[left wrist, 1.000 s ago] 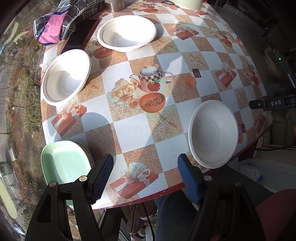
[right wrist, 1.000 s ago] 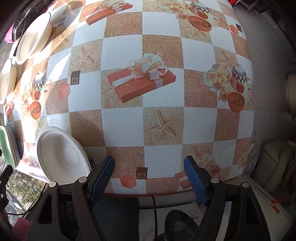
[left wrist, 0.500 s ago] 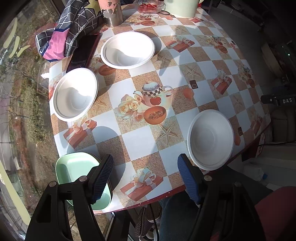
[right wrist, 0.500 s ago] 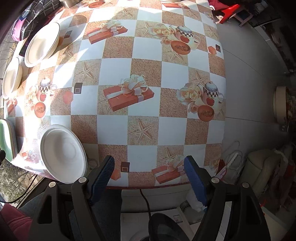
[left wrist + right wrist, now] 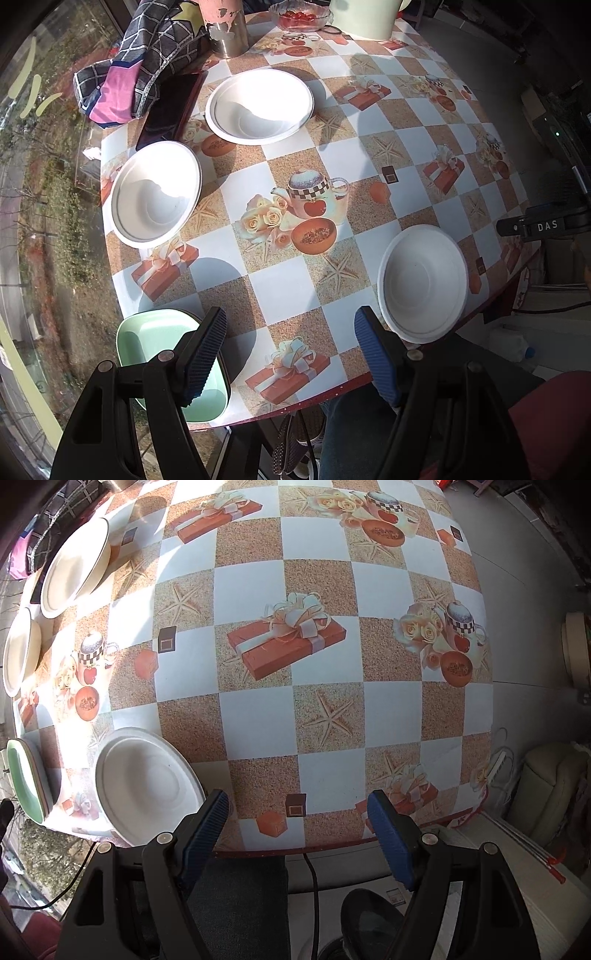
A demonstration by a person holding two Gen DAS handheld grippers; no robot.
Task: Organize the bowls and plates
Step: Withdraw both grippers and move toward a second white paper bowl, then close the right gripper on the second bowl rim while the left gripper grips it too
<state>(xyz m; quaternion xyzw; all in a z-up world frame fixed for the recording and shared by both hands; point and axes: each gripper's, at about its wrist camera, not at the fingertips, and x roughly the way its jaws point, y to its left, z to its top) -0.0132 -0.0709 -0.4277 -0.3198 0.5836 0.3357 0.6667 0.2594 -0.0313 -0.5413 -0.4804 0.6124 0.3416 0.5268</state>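
Observation:
Three white bowls sit on the checked tablecloth: one near the front right edge [image 5: 423,280], one at the left [image 5: 157,194], one at the back [image 5: 260,105]. A green plate stack [image 5: 155,343] lies at the front left edge, partly behind my left finger. My left gripper [image 5: 288,350] is open and empty above the front edge. My right gripper [image 5: 297,834] is open and empty at the table's near edge, just right of the near white bowl [image 5: 146,784]. The other two bowls [image 5: 75,578] and the green plates [image 5: 26,779] show at the right wrist view's left side.
A patterned cloth bundle [image 5: 144,59], a dark phone-like slab [image 5: 170,109], a metal cup [image 5: 225,26], a glass dish of red fruit [image 5: 301,14] and a pale container [image 5: 364,16] stand at the back. The table edge [image 5: 332,843] drops to floor, with chairs at right.
Both grippers have pulled back and risen, so more of the table shows in the left view. The right view drew back, then came closer again. Both stay open; no dish has moved.

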